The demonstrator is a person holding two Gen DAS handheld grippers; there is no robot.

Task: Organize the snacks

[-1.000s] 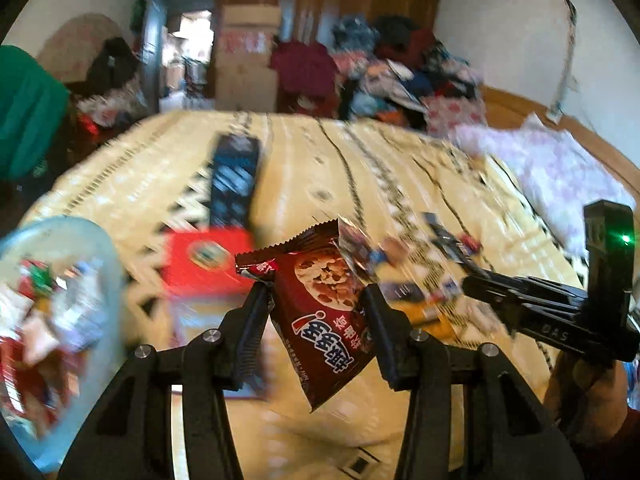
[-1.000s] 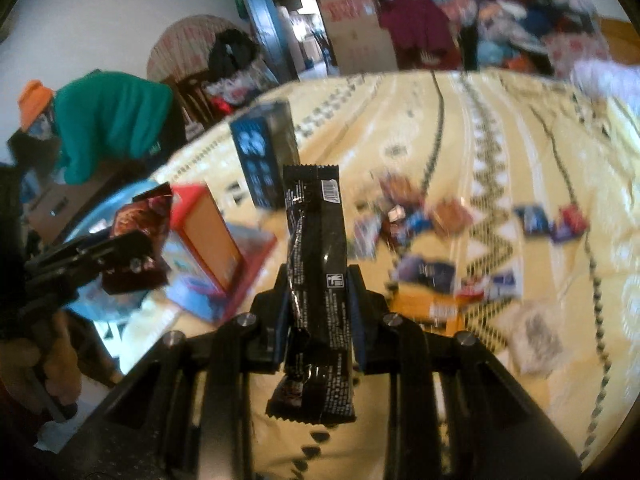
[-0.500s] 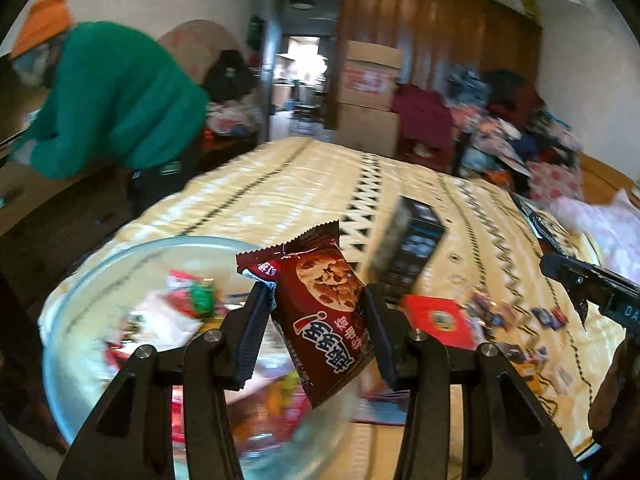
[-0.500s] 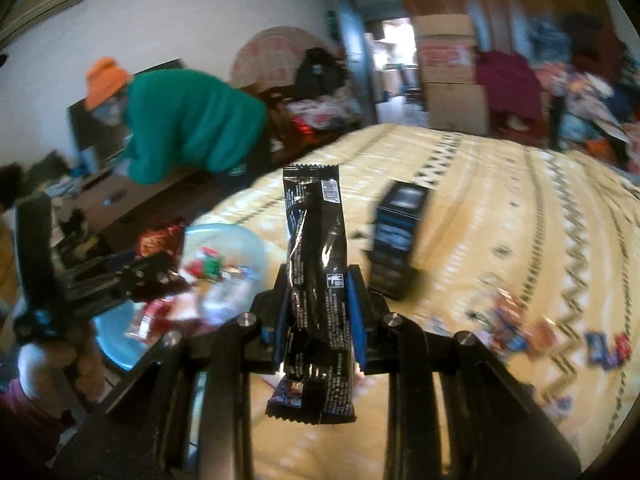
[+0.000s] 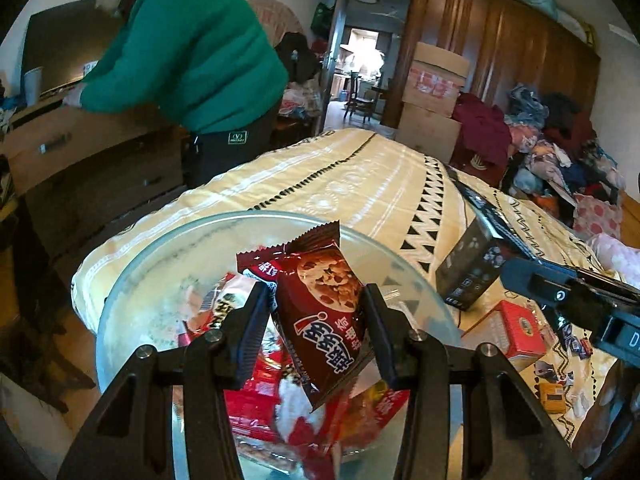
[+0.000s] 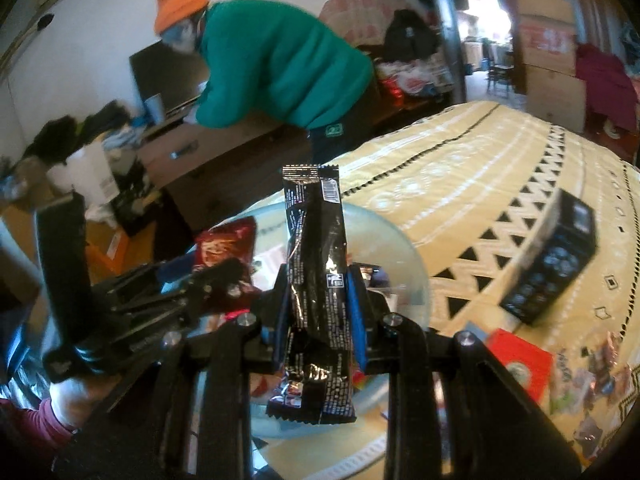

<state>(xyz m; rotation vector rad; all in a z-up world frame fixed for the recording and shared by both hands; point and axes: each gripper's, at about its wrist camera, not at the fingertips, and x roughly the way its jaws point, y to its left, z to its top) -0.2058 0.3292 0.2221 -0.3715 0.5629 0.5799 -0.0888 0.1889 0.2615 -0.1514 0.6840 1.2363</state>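
Meanwhile, the cookie packet (image 5: 326,320) is clamped by the left gripper (image 5: 316,312) above the glass bowl (image 5: 132,292); the black wrapper (image 6: 318,292) is pinched upright by the right gripper (image 6: 320,300) nearby.

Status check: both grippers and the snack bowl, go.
Left gripper shut on cookie packet, over glass bowl. Right gripper shut on black bar wrapper, near bowl. Nothing blocking.

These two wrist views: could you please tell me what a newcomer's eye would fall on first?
Probably the two snacks held up front: the left gripper clamps a red cookie packet above the glass bowl of snacks, and the right gripper clamps a black bar wrapper upright just beside it. Behind them, a person in a green sweater bends over a dresser left of the yellow bedspread.
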